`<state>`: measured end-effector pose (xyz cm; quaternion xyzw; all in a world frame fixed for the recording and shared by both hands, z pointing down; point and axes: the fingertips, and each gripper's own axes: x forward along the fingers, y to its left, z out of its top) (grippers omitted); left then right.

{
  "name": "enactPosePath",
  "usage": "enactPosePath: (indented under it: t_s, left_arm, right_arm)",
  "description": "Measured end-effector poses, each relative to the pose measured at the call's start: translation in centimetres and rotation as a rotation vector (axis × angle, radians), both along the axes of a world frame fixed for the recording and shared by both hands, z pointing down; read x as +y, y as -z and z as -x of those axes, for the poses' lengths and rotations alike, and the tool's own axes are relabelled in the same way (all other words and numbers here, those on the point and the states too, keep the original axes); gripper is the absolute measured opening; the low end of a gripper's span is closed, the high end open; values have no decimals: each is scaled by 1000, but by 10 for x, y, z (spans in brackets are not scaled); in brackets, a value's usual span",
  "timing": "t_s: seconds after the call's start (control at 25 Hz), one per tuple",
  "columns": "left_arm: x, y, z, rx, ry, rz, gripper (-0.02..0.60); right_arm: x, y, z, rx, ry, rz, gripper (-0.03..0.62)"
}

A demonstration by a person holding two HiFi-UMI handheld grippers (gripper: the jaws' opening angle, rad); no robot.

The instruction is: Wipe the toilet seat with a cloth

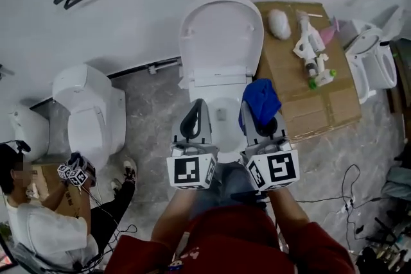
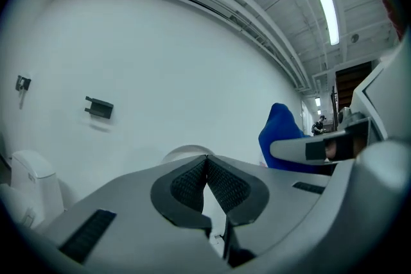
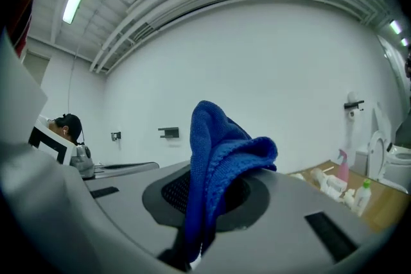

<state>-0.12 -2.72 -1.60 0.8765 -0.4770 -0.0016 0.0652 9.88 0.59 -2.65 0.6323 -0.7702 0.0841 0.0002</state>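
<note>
Head view: the toilet (image 1: 221,35) stands at 12 o'clock with its lid up. Its toilet seat (image 1: 223,138) shows between the two tools, and nothing touches it. The left gripper (image 1: 194,113) is squeezed shut and holds nothing. The right gripper (image 1: 262,120) pinches the blue cloth (image 1: 261,101). At 2 o'clock, a cardboard box (image 1: 321,106) has a spray bottle (image 1: 313,51) lying on top. I cannot see inside it.

Left gripper view: the pads touch. The cloth pokes up at 3 o'clock.

Right gripper view: the cloth is bunched between the pads.

I think wiping has not begun — next the cloth must go down flat onto the seat.
</note>
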Motion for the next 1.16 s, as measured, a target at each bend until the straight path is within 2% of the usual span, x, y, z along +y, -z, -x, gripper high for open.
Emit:
enactPosePath:
  t_s: [0.12, 0.28, 0.6, 1.16]
  left_arm:
    - [21, 29, 5, -6, -26, -24, 15]
    - [44, 50, 7, -20, -52, -58, 16]
    - [75, 67, 13, -3, -67, -105, 16]
    - [92, 73, 26, 6, -64, -138, 17]
  right_arm:
    - [27, 39, 2, 27, -14, -40, 57]
    - [57, 64, -1, 56, -53, -86, 57]
    - [90, 63, -5, 77, -99, -95, 57]
    - [105, 70, 6, 105, -116, -131, 57]
